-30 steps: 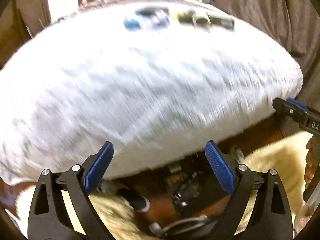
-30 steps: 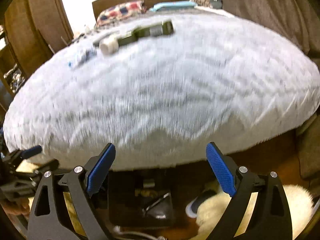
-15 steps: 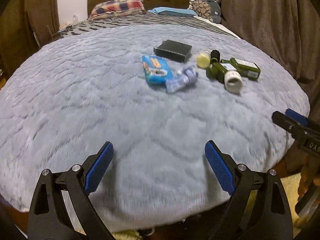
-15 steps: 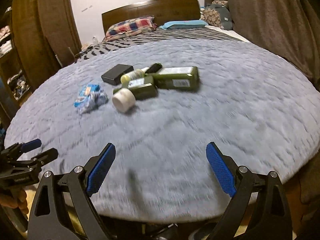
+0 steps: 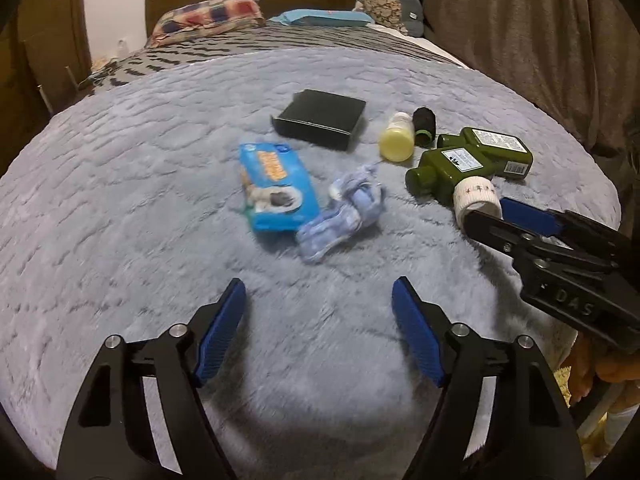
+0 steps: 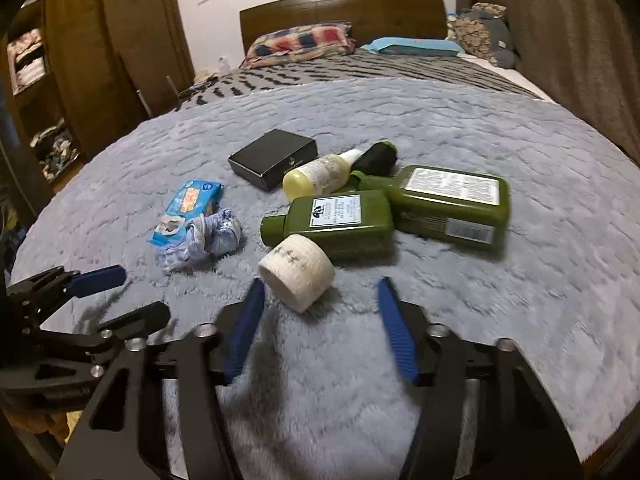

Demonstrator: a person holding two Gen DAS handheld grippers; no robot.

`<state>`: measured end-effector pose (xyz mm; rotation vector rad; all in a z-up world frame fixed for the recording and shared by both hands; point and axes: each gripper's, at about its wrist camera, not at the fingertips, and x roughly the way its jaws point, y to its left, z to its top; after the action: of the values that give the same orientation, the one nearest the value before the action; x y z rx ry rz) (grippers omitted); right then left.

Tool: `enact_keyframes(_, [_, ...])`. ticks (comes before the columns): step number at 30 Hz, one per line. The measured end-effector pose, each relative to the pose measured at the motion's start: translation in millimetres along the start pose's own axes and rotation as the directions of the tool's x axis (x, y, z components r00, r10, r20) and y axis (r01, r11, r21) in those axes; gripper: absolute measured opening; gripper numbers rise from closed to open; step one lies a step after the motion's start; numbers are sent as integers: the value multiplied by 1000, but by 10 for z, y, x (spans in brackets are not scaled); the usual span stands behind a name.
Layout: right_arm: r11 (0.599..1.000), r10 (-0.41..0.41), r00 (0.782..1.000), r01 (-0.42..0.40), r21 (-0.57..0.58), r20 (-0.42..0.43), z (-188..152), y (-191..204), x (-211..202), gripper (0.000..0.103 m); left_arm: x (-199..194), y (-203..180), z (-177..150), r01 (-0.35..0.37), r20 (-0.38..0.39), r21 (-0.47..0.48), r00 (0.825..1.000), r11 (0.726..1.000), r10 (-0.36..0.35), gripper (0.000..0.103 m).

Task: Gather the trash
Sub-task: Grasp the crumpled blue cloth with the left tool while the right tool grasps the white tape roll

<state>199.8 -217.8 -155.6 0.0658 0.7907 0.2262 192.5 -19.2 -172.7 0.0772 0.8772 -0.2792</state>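
Trash: white roll [image 6: 296,277] near-centre on bed [image 6: 520,280], by green bottles [image 6: 340,222] | right gripper [image 6: 320,330] jaws closing, empty, just short | left gripper [image 5: 319,330] closing, empty | advice: straddle roll before squeezing.

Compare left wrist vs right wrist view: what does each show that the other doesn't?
Left wrist only: a hand holding the right gripper, whose closing jaws are beside the white roll.

Right wrist only: wooden shelves with clothes, and the left gripper, jaws closing on nothing.

Both: the blue packet, crumpled blue wrapper, black box, yellow bottle, two green bottles, all on the grey blanket.
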Motion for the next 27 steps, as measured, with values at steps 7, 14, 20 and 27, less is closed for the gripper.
enact_keyframes(7, [999, -40, 999, 40, 9, 24, -49, -88, -131, 9, 147, -66, 159, 44, 2, -15, 999, 999, -44, 64])
enact_keyframes(14, [996, -75, 997, 73, 54, 37, -141, -303, -253, 9, 349, -201, 379, 90, 4, -35, 996, 995, -90, 46])
enact_keyframes(20, [995, -74, 997, 71, 71, 39, -191, -379, -300, 9, 382, -285, 425, 97, 7, -18, 995, 995, -97, 31])
enact_keyframes(27, [994, -89, 994, 85, 70, 62, -253, -341, -480, 9, 124, -349, 263, 83, 32, 12, 996, 997, -83, 29])
